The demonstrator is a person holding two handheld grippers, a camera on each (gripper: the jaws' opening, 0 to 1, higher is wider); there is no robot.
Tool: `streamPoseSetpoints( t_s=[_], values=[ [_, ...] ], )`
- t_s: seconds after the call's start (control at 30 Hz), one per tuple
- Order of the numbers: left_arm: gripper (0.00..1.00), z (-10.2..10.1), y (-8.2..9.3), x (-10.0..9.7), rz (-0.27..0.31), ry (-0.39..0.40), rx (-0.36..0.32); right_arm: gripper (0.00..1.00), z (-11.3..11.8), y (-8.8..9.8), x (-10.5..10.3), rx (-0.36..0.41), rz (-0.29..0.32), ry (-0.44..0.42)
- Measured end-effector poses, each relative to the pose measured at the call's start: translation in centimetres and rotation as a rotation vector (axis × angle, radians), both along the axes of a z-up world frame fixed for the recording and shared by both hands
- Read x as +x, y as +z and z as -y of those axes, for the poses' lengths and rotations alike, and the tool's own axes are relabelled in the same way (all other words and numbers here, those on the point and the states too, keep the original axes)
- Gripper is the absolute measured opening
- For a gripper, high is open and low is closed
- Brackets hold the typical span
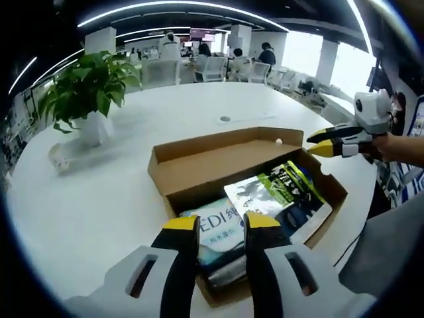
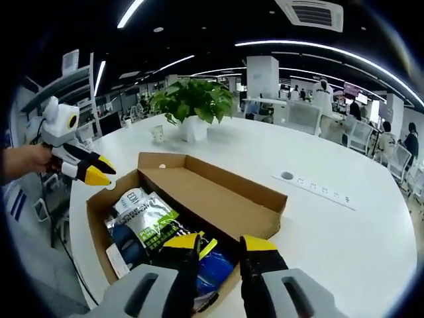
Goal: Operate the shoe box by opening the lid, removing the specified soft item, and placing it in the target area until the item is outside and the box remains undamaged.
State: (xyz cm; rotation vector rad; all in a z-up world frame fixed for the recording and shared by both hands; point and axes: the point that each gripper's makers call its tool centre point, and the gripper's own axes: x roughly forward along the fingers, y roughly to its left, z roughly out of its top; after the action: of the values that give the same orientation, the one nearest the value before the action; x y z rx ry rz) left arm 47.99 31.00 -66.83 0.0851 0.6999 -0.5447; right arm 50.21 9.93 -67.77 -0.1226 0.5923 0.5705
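With the lid already folded back, left gripper (image 1: 222, 225) hovering above the near end of the shoe box (image 1: 199, 173), jaws parted and holding nothing. Right gripper (image 2: 220, 246) likewise poised over its own end of the box, jaws apart and empty. Inside, several soft packets: a pale blue-and-white packet (image 1: 218, 222) just beyond the left jaws, a green-and-black pouch (image 2: 156, 225) in the middle, a dark blue one (image 2: 212, 268) under the right jaws. Hard to tell which is the specified item; possibly the pouch lying on top. Opening judged done; grasping, lifting out and setting down all left. Lid flap (image 2: 218, 192) lying flat along one long side, so no approach from there; upright cardboard walls close around the packets, calling for a lift straight up. Wide white table (image 1: 99, 199) on most sides for the placing, save the potted plant (image 1: 89, 89) standing well apart from the box.
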Motion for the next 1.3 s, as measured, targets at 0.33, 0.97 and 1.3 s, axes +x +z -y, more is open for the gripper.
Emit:
streamPoseSetpoints(
  t_s=[0.33, 0.97, 1.3],
  values=[
    [0.28, 1.4, -1.6, -1.6, -0.054, -0.022, -0.037, 0.23, -0.9, -1.2, -0.3, -0.027, -0.027, 0.042],
    [0.29, 2.2, -4.0, -3.3, -0.138, -0.032, -0.052, 0.26, -2.1, -3.5, -0.2, -0.063, -0.098, 0.1],
    [0.27, 2.6, -5.1, -3.7, -0.19, -0.016, -0.08, 0.26, -2.9, -4.4, 0.1, -0.098, -0.121, 0.134]
  ],
)
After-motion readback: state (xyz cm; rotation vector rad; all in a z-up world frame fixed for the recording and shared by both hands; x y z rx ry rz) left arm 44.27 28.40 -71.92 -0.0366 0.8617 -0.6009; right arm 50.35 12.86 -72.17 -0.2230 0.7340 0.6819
